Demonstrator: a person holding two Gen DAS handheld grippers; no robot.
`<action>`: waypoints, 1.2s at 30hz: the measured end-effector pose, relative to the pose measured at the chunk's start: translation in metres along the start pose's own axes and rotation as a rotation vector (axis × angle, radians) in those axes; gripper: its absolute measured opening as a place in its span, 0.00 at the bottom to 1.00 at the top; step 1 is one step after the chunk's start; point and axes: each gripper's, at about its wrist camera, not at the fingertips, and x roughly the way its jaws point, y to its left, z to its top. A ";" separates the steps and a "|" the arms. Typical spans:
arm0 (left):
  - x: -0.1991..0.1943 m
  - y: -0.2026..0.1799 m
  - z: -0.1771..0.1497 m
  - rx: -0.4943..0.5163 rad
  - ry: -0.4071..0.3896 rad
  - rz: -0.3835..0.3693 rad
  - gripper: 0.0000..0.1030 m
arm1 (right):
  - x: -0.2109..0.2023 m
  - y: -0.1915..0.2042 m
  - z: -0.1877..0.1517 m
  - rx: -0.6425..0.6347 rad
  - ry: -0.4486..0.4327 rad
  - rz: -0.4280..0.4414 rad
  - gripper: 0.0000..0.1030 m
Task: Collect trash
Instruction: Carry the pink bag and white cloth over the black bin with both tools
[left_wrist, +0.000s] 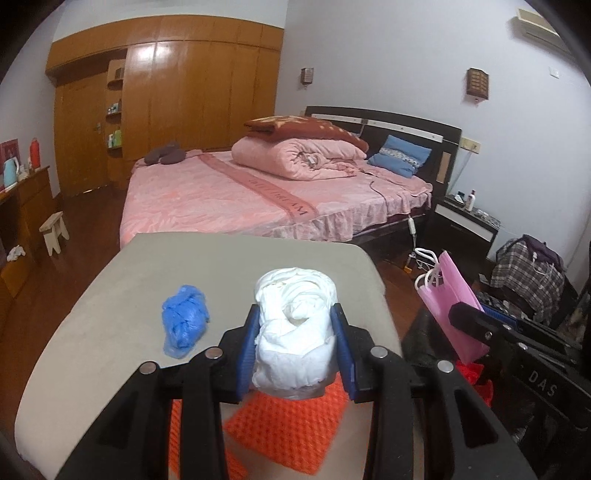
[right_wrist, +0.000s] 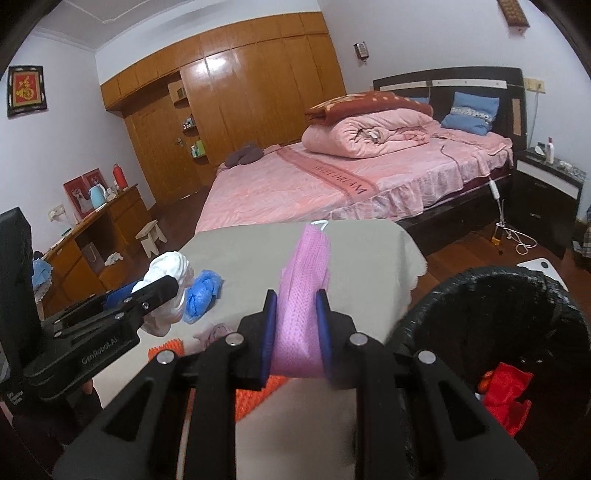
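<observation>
A crumpled white wad of tissue-like trash (left_wrist: 295, 332) sat clamped between the blue pads of the left gripper (left_wrist: 297, 345), lifted above the grey cloth-covered table (left_wrist: 92, 332). A crumpled blue plastic bag (left_wrist: 183, 319) lay on the table just left of it, and an orange bumpy foam mat (left_wrist: 295, 432) lay on the table beneath the gripper. The right gripper (right_wrist: 295, 328) was closed on a folded pink woven bag with white handles (right_wrist: 301, 295), held upright over the table's right side. A round black mesh waste basket (right_wrist: 436, 314) stood just right of the table, with a red crumpled item (right_wrist: 506, 395) inside. A pink-covered bed (left_wrist: 229, 199) stood beyond the table.
</observation>
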 end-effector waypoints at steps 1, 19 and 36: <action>-0.002 -0.004 -0.001 0.003 -0.001 -0.005 0.37 | -0.005 -0.003 -0.002 0.003 -0.003 -0.005 0.20; -0.017 -0.106 -0.018 0.115 0.003 -0.181 0.37 | -0.080 -0.077 -0.032 0.066 -0.048 -0.182 0.20; 0.020 -0.204 -0.015 0.222 0.024 -0.330 0.37 | -0.104 -0.167 -0.044 0.145 -0.064 -0.338 0.20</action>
